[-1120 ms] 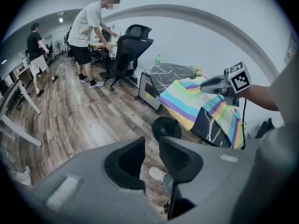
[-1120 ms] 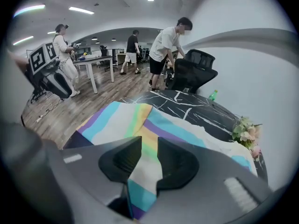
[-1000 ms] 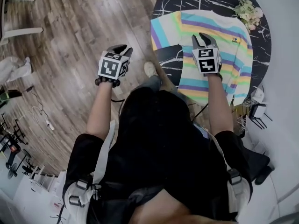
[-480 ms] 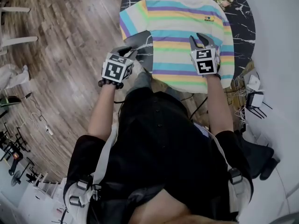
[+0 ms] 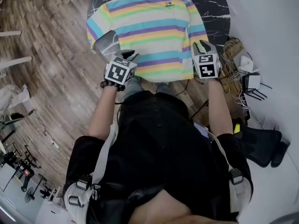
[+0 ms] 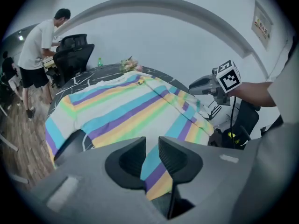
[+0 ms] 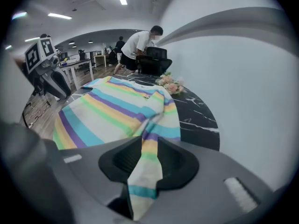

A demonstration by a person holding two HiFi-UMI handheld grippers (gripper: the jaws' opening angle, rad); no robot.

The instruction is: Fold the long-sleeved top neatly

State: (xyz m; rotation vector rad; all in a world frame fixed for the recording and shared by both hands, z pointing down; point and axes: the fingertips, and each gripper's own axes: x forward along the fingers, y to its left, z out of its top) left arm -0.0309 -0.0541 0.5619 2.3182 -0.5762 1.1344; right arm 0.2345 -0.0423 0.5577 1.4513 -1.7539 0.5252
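Striped long-sleeved top lies spread flat on a round black marble table, front up, collar toward the far edge, hem at the near edge by the person. Left gripper sits at the near-left corner of the top, just where hem and side edge meet, pointing down at the table. Its jaws stand a narrow slit apart, and in the left gripper view the striped cloth only shows through that slit. No cloth looks pinched, so it reads as holding nothing. Right gripper is at the near-right corner of the top. Its jaws are closed partway on a strip of striped cloth, the sleeve on that side. The sleeve runs taut from the shoulder down into the jaws and hangs out below them. The other sleeve lies along the left edge of the top, with a wedge of bare table between it and the body. Small bunch of flowers stands at the far edge of the table beyond the collar. Wood floor lies left of the table, and a tangle of cables is on the floor to its right, near the white wall. In the background a person in a white shirt bends over by a black office chair.
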